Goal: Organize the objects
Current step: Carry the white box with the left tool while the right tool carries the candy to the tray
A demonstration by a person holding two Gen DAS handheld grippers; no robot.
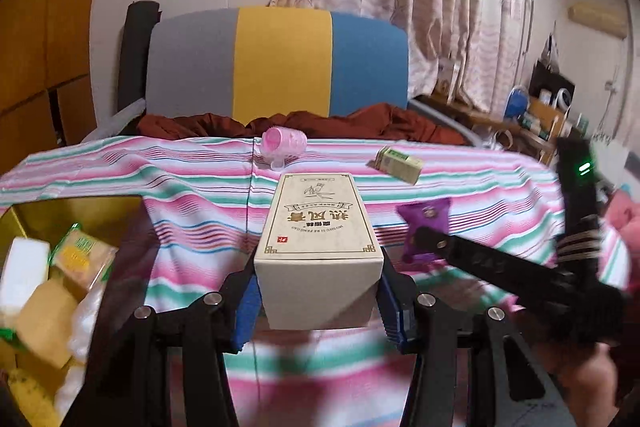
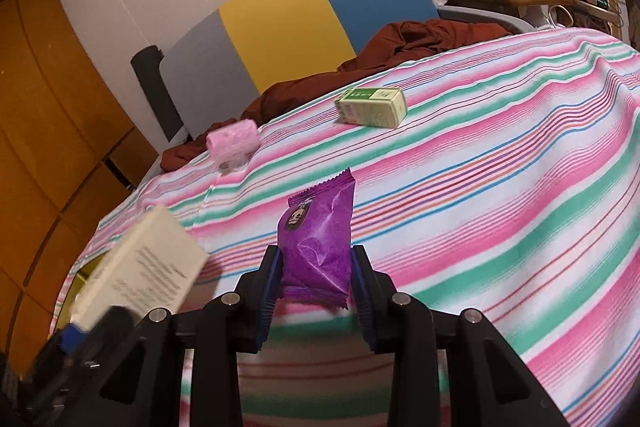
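Cream cardboard filled the middle of the left wrist view: a tall cream box (image 1: 318, 227) with printed characters was pinched at its near end between the blue pads of the left gripper (image 1: 319, 297), jaws pressed against both sides, and it was held above the striped cloth (image 1: 460, 187). Only this view showed what lay to the left, a golden container (image 1: 24, 215) set low at the cloth's edge and already filled with yellow-and-green packets (image 1: 82, 255) and a white block (image 1: 22, 269). The right gripper was seen here from outside, a blurred black arm crossing in from the right, the purple packet (image 1: 426, 217) at its tip.

The right wrist view gave that grip plainly: the right gripper (image 2: 316, 279) was closed on the purple packet (image 2: 318, 247), which stood upright between the blue pads, clear of the cloth. The cream box (image 2: 148, 267) was glimpsed at lower left, tilted and blurred, with a strip of the golden container under it.

Both views showed the pink roll (image 2: 232, 141) near the far edge of the cloth and the small green box (image 2: 372, 107) lying well apart from it to the right. Behind them a rust-red cloth (image 1: 360, 123) was bunched against a chair back (image 1: 280, 63) in grey, yellow and blue. The green box's printed face was read more clearly in the right view.
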